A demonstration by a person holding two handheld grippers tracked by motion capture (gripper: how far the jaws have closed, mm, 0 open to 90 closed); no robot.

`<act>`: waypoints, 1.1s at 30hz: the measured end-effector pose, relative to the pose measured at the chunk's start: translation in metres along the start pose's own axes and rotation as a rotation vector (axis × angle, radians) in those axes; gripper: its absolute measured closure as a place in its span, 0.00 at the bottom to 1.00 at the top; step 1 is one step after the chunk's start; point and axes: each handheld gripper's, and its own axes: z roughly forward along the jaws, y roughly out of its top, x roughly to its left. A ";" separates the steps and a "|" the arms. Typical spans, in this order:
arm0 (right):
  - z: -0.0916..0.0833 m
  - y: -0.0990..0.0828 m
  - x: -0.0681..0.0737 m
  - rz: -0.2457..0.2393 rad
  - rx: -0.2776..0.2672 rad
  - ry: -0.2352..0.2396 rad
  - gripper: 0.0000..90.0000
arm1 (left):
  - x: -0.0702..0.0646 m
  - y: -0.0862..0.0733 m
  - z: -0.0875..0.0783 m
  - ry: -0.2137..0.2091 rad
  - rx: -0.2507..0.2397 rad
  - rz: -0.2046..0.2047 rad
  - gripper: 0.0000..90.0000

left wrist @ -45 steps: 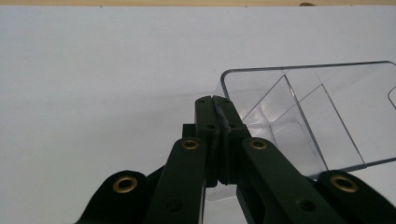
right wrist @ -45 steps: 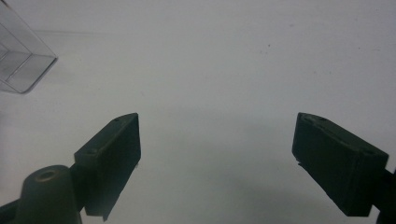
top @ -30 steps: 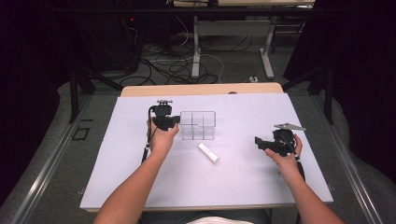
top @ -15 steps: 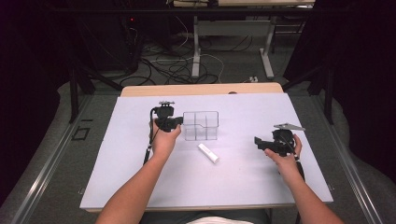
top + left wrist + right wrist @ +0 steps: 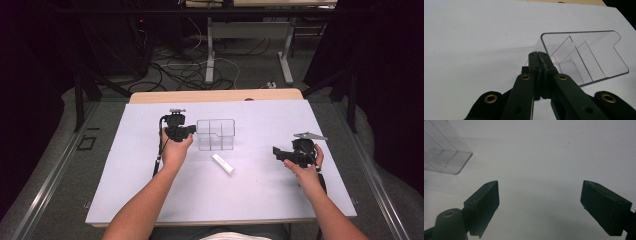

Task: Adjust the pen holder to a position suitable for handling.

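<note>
With our left gripper (image 5: 540,56) we clamp the near wall of the clear organizer (image 5: 216,135) mid-table, steadying it. Our right gripper (image 5: 280,153) waits wide open, empty, likely to fetch the white tube (image 5: 223,164) beside it.

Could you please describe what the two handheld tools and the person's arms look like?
Both tools are black. The left tool has slim jaws with brass-coloured rivets and a black trailing cable. The right tool has blocky rectangular pads and a grey three-cornered plate on top. The forearms are unsleeved.
</note>
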 end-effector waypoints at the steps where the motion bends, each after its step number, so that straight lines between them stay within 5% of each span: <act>1: 0.000 0.000 0.000 0.004 0.001 0.000 0.16 | 0.002 0.000 -0.001 0.000 -0.002 0.002 1.00; 22: 0.000 -0.001 0.002 0.008 0.007 0.000 0.16 | 0.028 -0.016 -0.023 -0.038 -0.027 -0.023 0.88; 33: -0.001 -0.001 0.002 0.008 0.000 0.001 0.16 | 0.040 -0.027 -0.033 -0.007 -0.066 -0.008 0.72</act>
